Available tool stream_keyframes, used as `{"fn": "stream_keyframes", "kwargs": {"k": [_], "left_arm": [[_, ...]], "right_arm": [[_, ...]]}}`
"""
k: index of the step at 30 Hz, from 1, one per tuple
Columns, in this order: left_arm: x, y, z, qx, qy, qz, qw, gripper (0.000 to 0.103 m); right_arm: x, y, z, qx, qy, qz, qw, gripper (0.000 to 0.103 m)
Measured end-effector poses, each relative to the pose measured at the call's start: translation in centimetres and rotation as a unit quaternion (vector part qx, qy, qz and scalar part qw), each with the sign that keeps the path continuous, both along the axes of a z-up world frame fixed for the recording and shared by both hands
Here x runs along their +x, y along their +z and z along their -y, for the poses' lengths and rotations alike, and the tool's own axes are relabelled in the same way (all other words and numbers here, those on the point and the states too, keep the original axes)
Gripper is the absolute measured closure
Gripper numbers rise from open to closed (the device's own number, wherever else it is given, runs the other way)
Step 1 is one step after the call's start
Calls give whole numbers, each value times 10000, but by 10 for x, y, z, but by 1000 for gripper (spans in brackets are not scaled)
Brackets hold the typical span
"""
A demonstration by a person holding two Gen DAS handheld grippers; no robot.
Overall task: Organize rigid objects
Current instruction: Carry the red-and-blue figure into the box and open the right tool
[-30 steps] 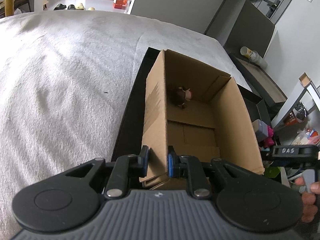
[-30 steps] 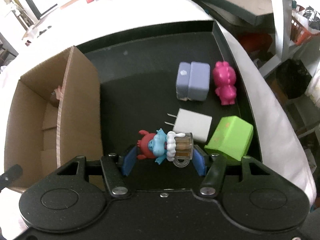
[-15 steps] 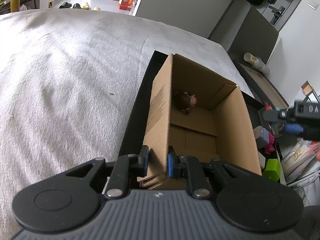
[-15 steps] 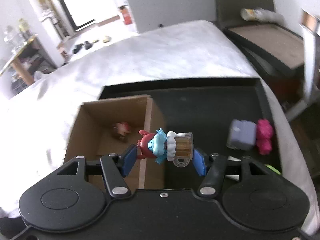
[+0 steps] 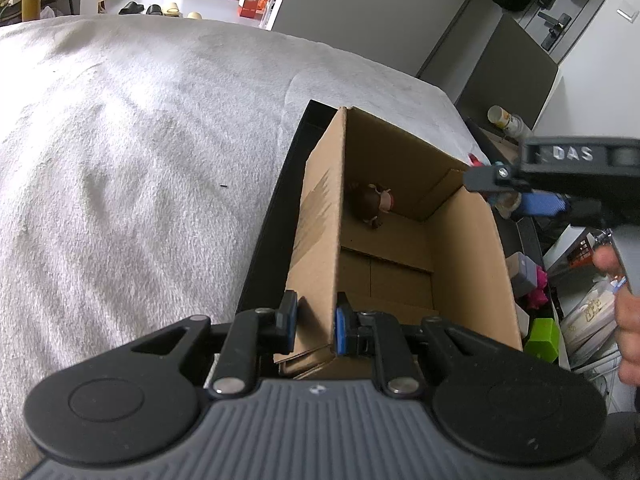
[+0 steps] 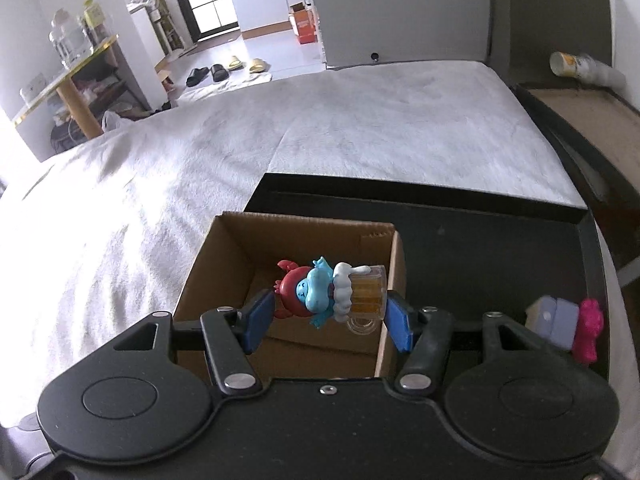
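An open cardboard box (image 5: 468,264) (image 6: 224,272) stands in a black tray (image 6: 500,248) on a white blanket. My left gripper (image 5: 316,320) is shut on the box's near left wall. A small brown figurine (image 5: 370,206) lies at the box's far end. My right gripper (image 6: 326,312) is shut on a blue and red toy figure with a beer mug (image 6: 332,292), held in the air above the box's right side. In the left wrist view the right gripper (image 5: 520,200) hangs over the box's far right corner, held by a hand (image 5: 628,320).
On the tray right of the box lie a lavender block (image 6: 554,320) (image 5: 524,276), a pink figurine (image 6: 588,332) (image 5: 538,292) and a green block (image 5: 542,338). A dark side table (image 6: 580,120) with a lying cup (image 6: 580,66) stands to the right.
My right gripper has risen and swung left with the toy figure, from over the tray's loose items to above the box. The left gripper kept its hold on the box wall.
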State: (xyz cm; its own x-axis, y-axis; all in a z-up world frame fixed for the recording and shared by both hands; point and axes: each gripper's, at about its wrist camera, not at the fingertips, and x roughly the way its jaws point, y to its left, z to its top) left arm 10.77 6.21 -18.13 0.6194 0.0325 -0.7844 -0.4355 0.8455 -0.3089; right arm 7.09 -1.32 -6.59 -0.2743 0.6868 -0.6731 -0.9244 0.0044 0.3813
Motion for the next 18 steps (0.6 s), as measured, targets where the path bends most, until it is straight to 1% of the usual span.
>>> {"fn": "stream_keyframes", "kwargs": {"k": [4, 6, 8, 13, 15, 18], "left_arm": [[0, 0, 0, 10, 7, -7, 10000, 85], [0, 1, 0, 45, -1, 9, 10000, 85], [0, 0, 0, 45, 8, 22, 10000, 86], [1, 1, 0, 88, 37, 18, 10000, 86], [1, 1, 0, 92, 44, 18, 9999, 85], [1, 2, 0, 130, 43, 24, 9999, 85]], "right_arm": [[-6, 1, -8, 37, 13, 271, 9996, 44], [-5, 2, -7, 72, -109, 422, 9990, 40], [-2, 2, -5, 81, -119, 365, 9992, 36], [12, 1, 5, 13, -201, 223, 9995, 33], [16, 0, 12, 14, -244, 203, 9995, 27], [25, -3, 20, -52, -321, 199, 9993, 25]]}}
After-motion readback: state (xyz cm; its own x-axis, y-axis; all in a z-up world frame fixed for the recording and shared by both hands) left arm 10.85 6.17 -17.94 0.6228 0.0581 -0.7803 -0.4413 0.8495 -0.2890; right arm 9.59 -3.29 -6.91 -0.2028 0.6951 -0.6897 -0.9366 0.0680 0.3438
